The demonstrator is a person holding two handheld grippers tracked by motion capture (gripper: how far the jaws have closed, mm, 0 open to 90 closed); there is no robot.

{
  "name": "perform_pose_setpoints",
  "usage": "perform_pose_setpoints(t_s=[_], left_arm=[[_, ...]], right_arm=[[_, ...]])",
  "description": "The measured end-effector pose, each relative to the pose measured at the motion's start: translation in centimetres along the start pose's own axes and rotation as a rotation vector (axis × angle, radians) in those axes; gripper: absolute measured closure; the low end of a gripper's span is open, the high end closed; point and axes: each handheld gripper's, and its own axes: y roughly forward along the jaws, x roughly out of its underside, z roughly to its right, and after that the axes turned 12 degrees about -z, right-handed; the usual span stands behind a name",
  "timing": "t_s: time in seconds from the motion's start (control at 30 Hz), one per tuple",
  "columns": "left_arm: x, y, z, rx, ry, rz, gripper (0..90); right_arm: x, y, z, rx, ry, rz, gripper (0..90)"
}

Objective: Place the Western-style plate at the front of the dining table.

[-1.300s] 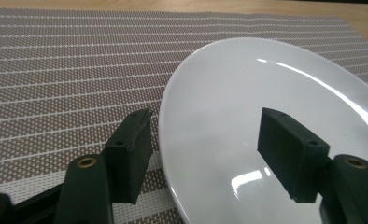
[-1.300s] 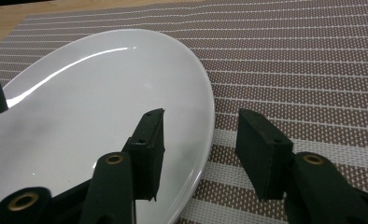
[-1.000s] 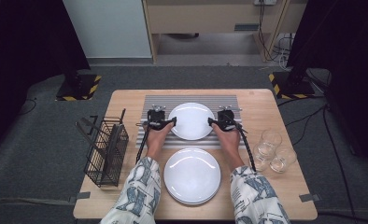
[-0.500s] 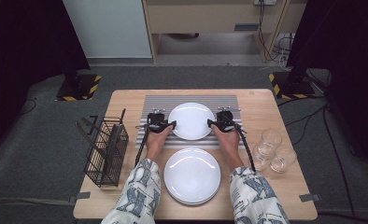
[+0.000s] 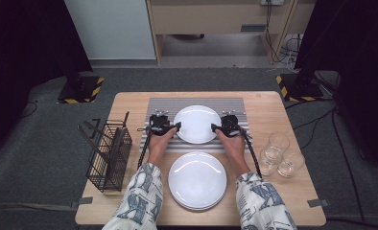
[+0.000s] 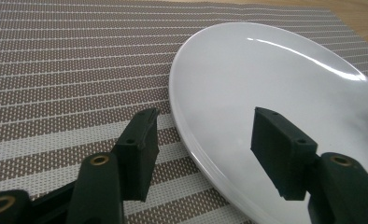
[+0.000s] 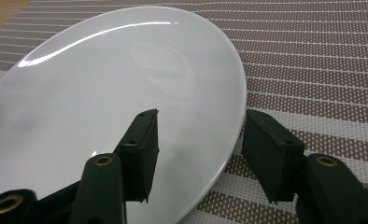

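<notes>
my two grippers at the white plate

the plate (image 5: pixel 197 123) is round, white and shiny, with no writing on it. it lies on the striped mat (image 5: pixel 164 102), past a second plate (image 5: pixel 197 180). my left gripper (image 5: pixel 177 126) and right gripper (image 5: pixel 214 127) have just been opening, each with the rim between spread jaws, not pressing.

Plain white plate (image 5: pixel 197 123), round and glossy, sits flat on the striped mat (image 5: pixel 158 104) toward the bench's (image 5: pixel 273 103) far side, right side up, looks empty and clean.
</notes>
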Motion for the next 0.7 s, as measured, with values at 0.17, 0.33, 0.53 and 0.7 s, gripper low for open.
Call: perform_pose_setpoints(t_s=[0.17, 0.33, 0.53, 0.7], left_arm=[[0.1, -0.9, 0.7, 0.001, 0.032, 0.009, 31.8], [0.1, -2.1, 1.2, -0.002, 0.06, 0.022, 26.5], [0.5, -3.8, 2.4, 0.004, 0.099, 0.027, 17.4], [1.1, -4.7, 3.2, 0.031, 0.115, 0.016, 8.4]], right_arm=[[-0.1, -0.6, -0.7, 0.007, -0.025, 0.025, 36.0], [-0.2, -1.7, -1.6, 0.012, -0.065, 0.057, 29.0], [-0.3, -3.6, -2.7, 0.04, -0.121, 0.093, 19.4], [-0.3, -5.1, -3.4, 0.041, -0.153, 0.114, 10.5]])
